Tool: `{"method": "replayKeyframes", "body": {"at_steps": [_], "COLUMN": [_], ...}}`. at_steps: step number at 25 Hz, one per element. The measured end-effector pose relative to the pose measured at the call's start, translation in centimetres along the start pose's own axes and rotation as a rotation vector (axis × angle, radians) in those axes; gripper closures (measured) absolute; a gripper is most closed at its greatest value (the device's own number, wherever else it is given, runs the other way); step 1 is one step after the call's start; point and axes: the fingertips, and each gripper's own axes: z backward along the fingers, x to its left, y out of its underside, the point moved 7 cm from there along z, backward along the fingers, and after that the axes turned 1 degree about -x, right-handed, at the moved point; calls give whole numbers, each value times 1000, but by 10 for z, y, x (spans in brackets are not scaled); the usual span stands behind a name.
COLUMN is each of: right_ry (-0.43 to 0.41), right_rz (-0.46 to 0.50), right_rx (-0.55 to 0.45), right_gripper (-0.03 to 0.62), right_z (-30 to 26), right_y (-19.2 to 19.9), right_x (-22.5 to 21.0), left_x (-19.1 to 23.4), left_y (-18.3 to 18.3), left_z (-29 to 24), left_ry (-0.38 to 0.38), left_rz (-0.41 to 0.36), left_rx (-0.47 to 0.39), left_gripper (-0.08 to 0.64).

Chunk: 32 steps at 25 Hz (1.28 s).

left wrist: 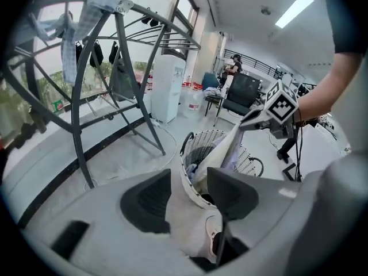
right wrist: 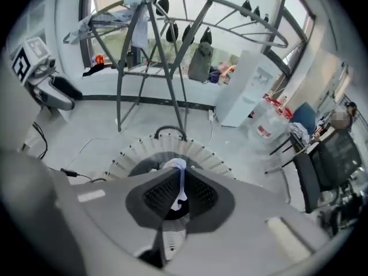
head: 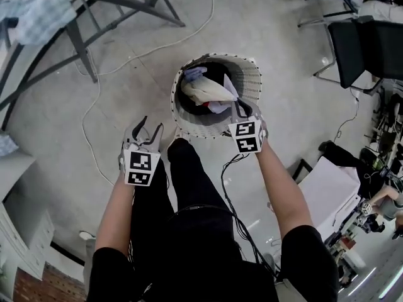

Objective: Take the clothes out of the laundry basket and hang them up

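Right hand-held gripper [head: 237, 107] pinches pale garment [head: 205, 90] over laundry basket [head: 252, 75].

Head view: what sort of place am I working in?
Probably an office or lab workspace, not a home: black office chair, water dispenser, and a metal drying rack on a bare floor.
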Motion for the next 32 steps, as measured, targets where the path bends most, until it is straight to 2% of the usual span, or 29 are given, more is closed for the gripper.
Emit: {"method": "replayKeyframes", "body": {"at_steps": [6,14,21,26,32], "right_ry": [31,126,184,190,190], "right_rz": [-83,-89,10,91,156], "right_rx": [-122,-337,-487,-557,-601], "right_gripper": [555,556,555,557,557], "right_z": [116,266,369,420,455], "right_y": [-70,-164,-218,-242,-260], "right_x": [-23,-66,-79,-73,-63], "left_x": [-10,-18,-40,-65,-104], "left_y": [-45,-116,-162,-168,-167], "left_z": [62,125,162,162,141], "left_ry": [27,65,110,162,229], "left_rz": [-43,-102,-167,-231,-328], "left_rx": [-49,-140,-182,-190,-161], "left_gripper": [354,354,350,347,336]}}
